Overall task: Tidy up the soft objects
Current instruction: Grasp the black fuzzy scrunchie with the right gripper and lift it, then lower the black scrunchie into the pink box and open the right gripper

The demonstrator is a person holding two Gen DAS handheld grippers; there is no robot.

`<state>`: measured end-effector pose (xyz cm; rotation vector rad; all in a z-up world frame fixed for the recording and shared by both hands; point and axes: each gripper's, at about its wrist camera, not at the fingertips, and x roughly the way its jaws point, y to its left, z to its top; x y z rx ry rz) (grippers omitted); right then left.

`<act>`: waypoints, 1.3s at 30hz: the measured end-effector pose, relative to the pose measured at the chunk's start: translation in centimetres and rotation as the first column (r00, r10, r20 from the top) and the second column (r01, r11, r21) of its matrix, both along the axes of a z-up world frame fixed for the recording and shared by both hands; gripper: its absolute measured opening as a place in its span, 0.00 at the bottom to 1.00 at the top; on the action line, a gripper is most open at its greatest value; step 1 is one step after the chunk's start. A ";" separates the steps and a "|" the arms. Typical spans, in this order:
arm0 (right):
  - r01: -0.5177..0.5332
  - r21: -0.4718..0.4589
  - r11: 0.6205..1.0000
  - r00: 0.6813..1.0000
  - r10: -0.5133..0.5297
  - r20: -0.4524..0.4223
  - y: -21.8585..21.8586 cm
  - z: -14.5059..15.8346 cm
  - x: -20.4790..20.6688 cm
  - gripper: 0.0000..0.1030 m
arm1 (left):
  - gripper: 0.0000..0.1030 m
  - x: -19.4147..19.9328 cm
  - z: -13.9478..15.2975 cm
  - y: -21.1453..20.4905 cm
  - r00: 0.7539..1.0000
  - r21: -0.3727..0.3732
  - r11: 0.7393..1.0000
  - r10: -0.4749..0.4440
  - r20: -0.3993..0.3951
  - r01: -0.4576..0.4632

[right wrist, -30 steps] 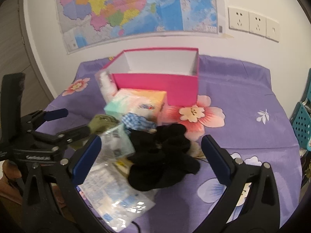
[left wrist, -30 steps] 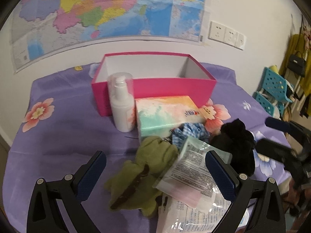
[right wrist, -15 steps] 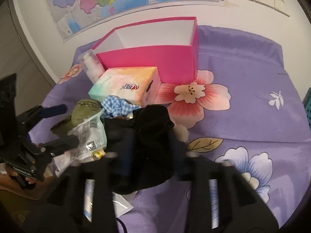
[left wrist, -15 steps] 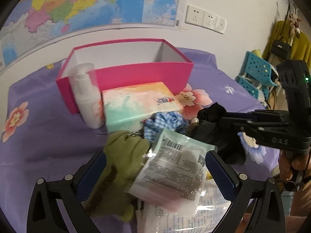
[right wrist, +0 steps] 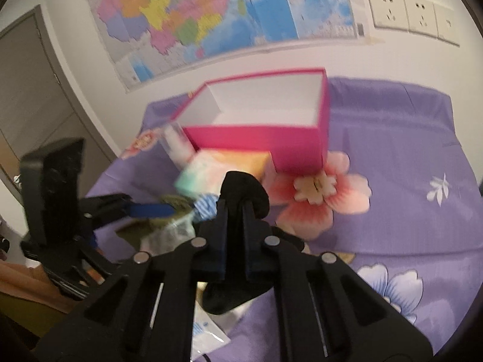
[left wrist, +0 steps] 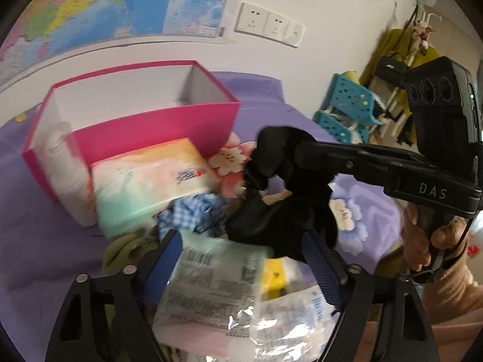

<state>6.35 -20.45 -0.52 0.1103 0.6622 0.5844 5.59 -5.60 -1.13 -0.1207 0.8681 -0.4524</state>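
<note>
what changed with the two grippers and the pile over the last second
The right gripper closed its fingers on the black cloth and lifted it. The left gripper has been closing around the clear packet, not yet gripping it. The pink box, tissue pack and bottle stayed put.

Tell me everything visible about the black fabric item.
The black fabric item is soft, matte and crumpled, like fleece or velvet. The right gripper has its jaws shut on an upper fold, which pokes out past the tips, while the rest sags toward the packets and floral purple cloth. Its exact shape is unclear.
</note>
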 end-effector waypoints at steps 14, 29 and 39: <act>-0.060 0.041 0.997 0.990 0.055 0.128 1.3 5.4 2.2 0.09 | 0.49 5.1 2.0 1.4 0.999 -0.152 0.988 -0.043 -0.025 0.039; -0.065 0.094 0.993 0.985 0.049 0.164 2.4 8.5 10.5 0.09 | 0.35 13.3 4.8 3.1 0.996 -0.093 0.991 0.092 -0.007 -0.092; -0.025 0.112 0.993 0.998 0.017 0.068 2.5 5.8 16.6 0.11 | 0.34 18.1 3.2 3.4 0.982 0.021 0.983 0.183 -0.053 -0.182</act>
